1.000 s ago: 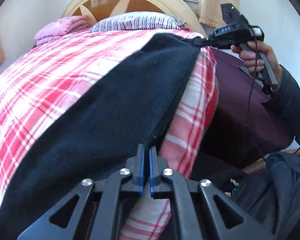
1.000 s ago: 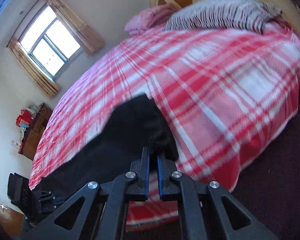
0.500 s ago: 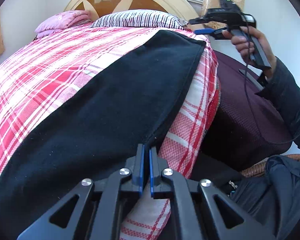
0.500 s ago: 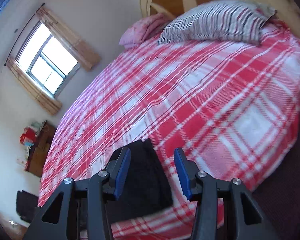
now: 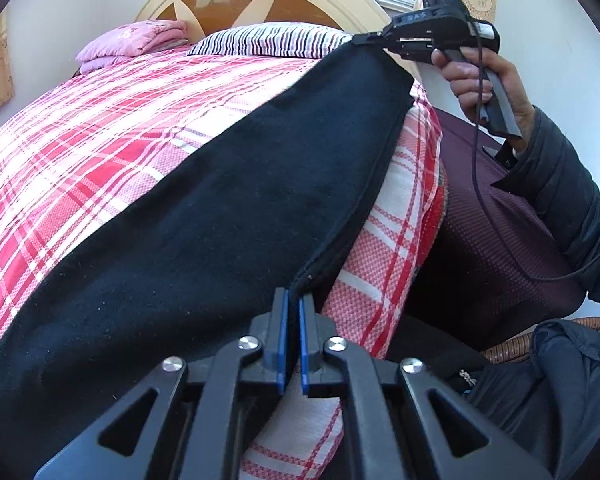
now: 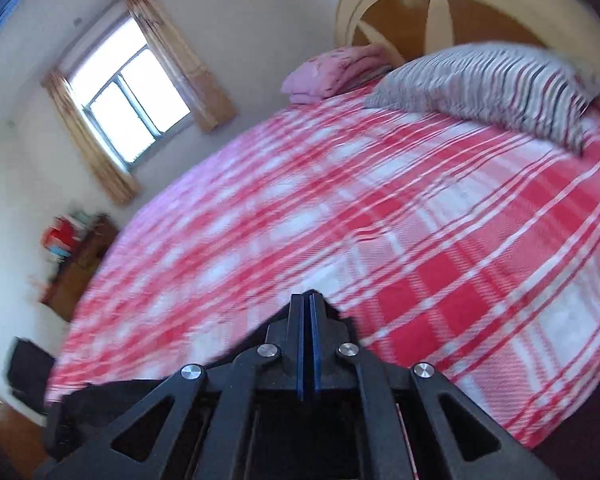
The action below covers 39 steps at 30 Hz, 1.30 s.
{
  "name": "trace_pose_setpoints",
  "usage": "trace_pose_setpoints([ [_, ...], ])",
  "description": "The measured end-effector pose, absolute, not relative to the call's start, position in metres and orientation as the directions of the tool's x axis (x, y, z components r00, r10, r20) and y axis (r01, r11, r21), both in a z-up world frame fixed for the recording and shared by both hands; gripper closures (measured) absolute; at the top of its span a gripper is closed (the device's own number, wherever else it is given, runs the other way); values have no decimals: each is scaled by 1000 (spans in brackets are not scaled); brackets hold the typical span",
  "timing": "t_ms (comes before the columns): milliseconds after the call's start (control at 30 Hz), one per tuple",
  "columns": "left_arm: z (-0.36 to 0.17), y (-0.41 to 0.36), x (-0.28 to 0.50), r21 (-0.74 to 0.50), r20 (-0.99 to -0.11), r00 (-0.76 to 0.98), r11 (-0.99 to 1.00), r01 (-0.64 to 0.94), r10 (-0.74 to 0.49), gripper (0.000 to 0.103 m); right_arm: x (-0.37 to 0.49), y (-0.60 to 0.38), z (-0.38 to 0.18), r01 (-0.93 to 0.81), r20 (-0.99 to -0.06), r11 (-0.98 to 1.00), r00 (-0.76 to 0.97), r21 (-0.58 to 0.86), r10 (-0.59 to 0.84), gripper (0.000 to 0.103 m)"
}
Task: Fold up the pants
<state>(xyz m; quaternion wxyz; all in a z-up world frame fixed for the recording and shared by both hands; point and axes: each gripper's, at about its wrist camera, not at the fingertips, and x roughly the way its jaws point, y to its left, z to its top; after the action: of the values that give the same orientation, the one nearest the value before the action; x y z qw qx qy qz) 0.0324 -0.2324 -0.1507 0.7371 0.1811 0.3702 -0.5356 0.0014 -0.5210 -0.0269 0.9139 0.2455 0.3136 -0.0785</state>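
Left wrist view shows the pants (image 5: 204, 220) lying long across the plaid bed (image 5: 80, 152), close to its right edge, with a striped pillow (image 5: 268, 42) and a pink folded blanket (image 5: 132, 42) near the headboard (image 5: 256, 4). The left gripper (image 5: 293, 308) has its jaws pressed together on the near corner of the pants, where the dark hem goes between the blue pads. At the far end the right gripper (image 5: 362, 39) is pinching the other corner, and the cloth rises up to its tip; a hand (image 5: 480, 84) holds its handle. In the right wrist view the right gripper (image 6: 307, 320) has its jaws fully together, and only a little dark cloth shows below it, so the hold itself is seen better from the left side. I think the step in hand is to lift one long edge and bring it over for a fold. Several things could go wrong from here. Each hold is only on a thin hem, so a strong pull between the two ends may slip the cloth out of one gripper. If one end goes up faster than the other, the fold will come out skewed. The pants lie near the bed edge, so a dropped corner could slide off the side. The cable (image 5: 478, 152) hanging from the right gripper may also catch on the cloth.
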Motion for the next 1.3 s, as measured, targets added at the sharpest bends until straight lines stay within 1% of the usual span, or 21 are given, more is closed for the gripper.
trace_pose_setpoints([
  [33,-151,-232,32,-127,-740,154,361,924,-655,97,4,-523,-33,332,-638,872,769,359,-30,100],
  [167,-150,-230,31,-122,-738,159,361,925,-656,94,16,-528,-57,398,-717,880,690,261,-100,98],
  [200,-149,-229,31,-120,-737,160,361,925,-656,92,14,-530,-59,417,-727,880,674,229,-130,95],
  [233,-149,-229,30,-116,-737,164,362,925,-655,90,10,-533,-56,429,-725,879,671,210,-155,89],
  [267,-148,-229,29,-109,-737,171,365,925,-654,88,2,-536,-52,429,-713,877,683,216,-158,71],
  [300,-146,-228,28,-95,-737,184,370,924,-650,82,-5,-537,-46,423,-701,875,697,236,-148,59],
  [333,-144,-227,27,-80,-736,200,376,923,-647,74,-15,-538,-39,416,-687,868,715,270,-129,59],
  [400,-139,-223,27,-63,-722,226,387,920,-654,63,-30,-536,-29,383,-670,869,738,313,-84,59],
  [433,-137,-221,27,-65,-714,230,389,919,-662,60,-37,-529,-24,353,-664,878,746,325,-55,59],
  [500,-136,-219,29,-89,-707,211,381,920,-675,58,-44,-515,-23,279,-663,894,748,351,26,59],
  [533,-138,-220,30,-97,-715,199,377,921,-670,58,-47,-507,-28,232,-673,896,734,379,95,59],
  [600,-145,-224,31,-87,-743,194,380,921,-640,58,-46,-496,-46,210,-713,894,684,395,155,59],
  [667,-151,-225,31,-83,-764,186,380,921,-618,57,-42,-491,-64,223,-749,901,646,372,149,59],
  [700,-151,-223,30,-81,-759,188,377,923,-624,57,-43,-489,-63,216,-735,908,665,358,132,59],
  [767,-148,-218,31,-81,-757,190,378,922,-625,57,-43,-487,-60,225,-752,914,649,337,118,59],
  [867,-139,-197,38,-42,-750,250,422,906,-612,56,-47,-472,-39,214,-726,942,686,258,43,59],
  [900,-138,-186,39,-39,-747,268,442,896,-608,53,-47,-468,-34,205,-717,948,697,245,34,59],
  [1000,-135,-150,48,-24,-741,329,513,858,-585,49,-40,-446,-21,129,-684,960,726,247,79,59],
  [1133,-135,-92,65,12,-742,432,634,774,-513,49,-5,-399,-16,29,-703,986,704,167,99,59],
  [1233,-134,-49,75,19,-733,500,721,693,-461,48,22,-362,-10,-50,-708,987,691,155,146,59],
  [1300,-133,-26,84,6,-729,526,764,645,-438,44,39,-339,-4,-101,-706,983,685,153,181,59],
])
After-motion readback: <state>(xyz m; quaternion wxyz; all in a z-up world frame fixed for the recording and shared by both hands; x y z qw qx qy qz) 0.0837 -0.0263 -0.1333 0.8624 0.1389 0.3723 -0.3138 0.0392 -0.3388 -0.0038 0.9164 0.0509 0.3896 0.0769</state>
